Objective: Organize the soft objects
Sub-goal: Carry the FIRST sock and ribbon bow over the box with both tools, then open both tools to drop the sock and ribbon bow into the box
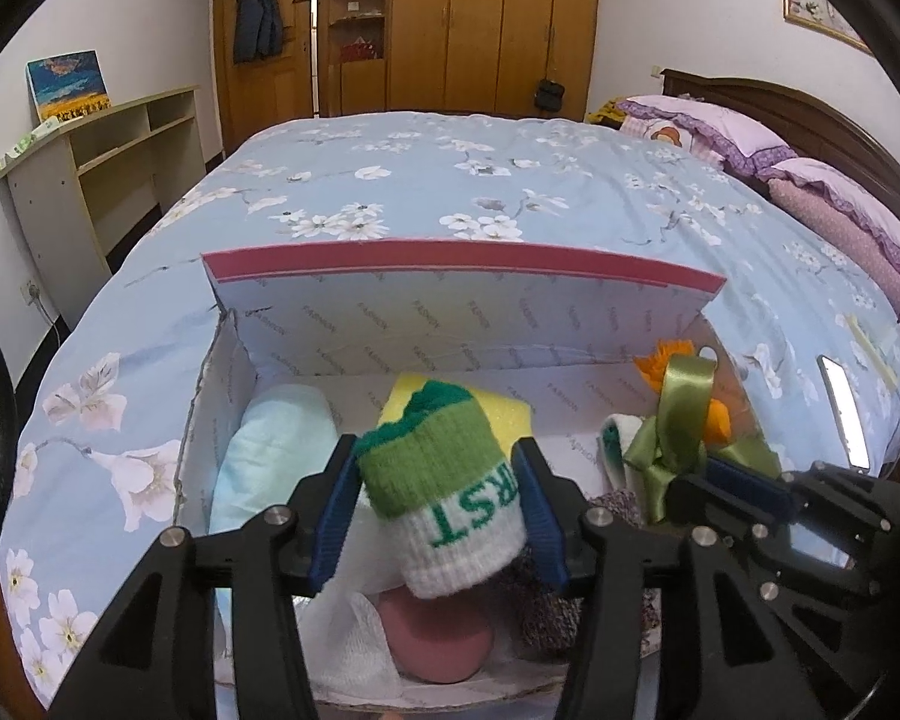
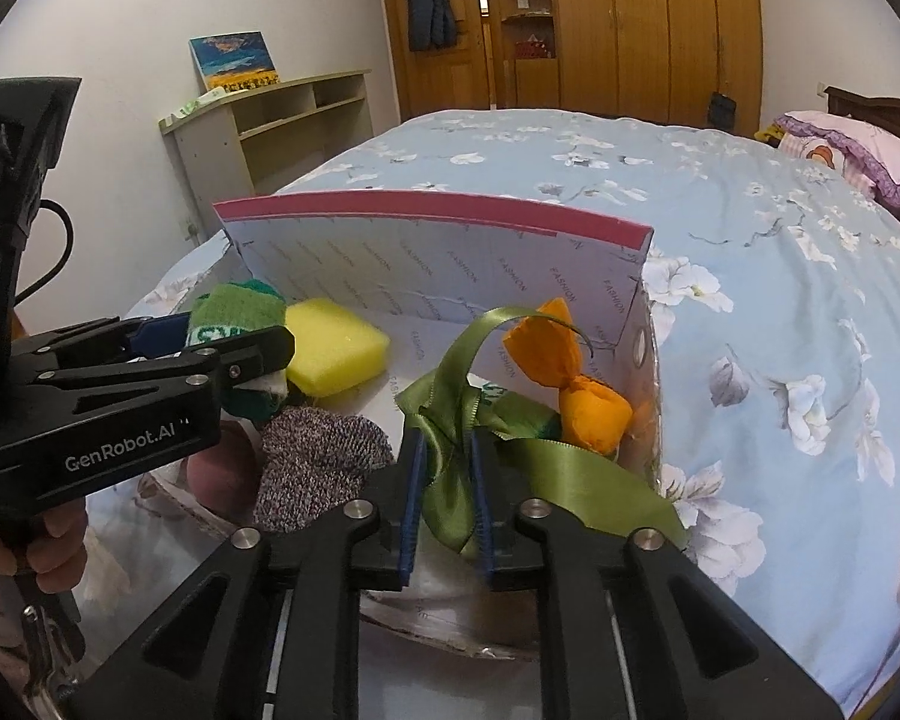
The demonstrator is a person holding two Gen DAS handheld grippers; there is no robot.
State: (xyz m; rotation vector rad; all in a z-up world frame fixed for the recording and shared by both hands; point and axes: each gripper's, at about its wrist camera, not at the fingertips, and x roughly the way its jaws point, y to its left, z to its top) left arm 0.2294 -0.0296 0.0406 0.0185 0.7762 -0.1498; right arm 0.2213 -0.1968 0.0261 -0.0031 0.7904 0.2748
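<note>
A green-and-white knit sock point(image 1: 444, 498) stands between the blue pads of my left gripper point(image 1: 438, 510) over the open cardboard box point(image 1: 450, 258). The jaws sit apart, the pads just beside the sock without squeezing it. From the right wrist the left gripper point(image 2: 210, 348) shows side-on with the sock point(image 2: 234, 312) in it. My right gripper point(image 2: 447, 510) has its jaws slightly apart around a green satin ribbon bow point(image 2: 450, 480), which droops into the box's right end. The right gripper's tip point(image 1: 744, 480) is at the right in the left wrist view.
The box holds a yellow sponge point(image 2: 336, 348), an orange cloth flower point(image 2: 570, 378), a speckled knit piece point(image 2: 318, 462), a pale blue roll point(image 1: 276, 450) and a pink object point(image 1: 444, 642). Its lid point(image 2: 426, 210) stands up behind. A lit phone point(image 1: 843, 414) lies on the floral bedspread point(image 1: 450, 180).
</note>
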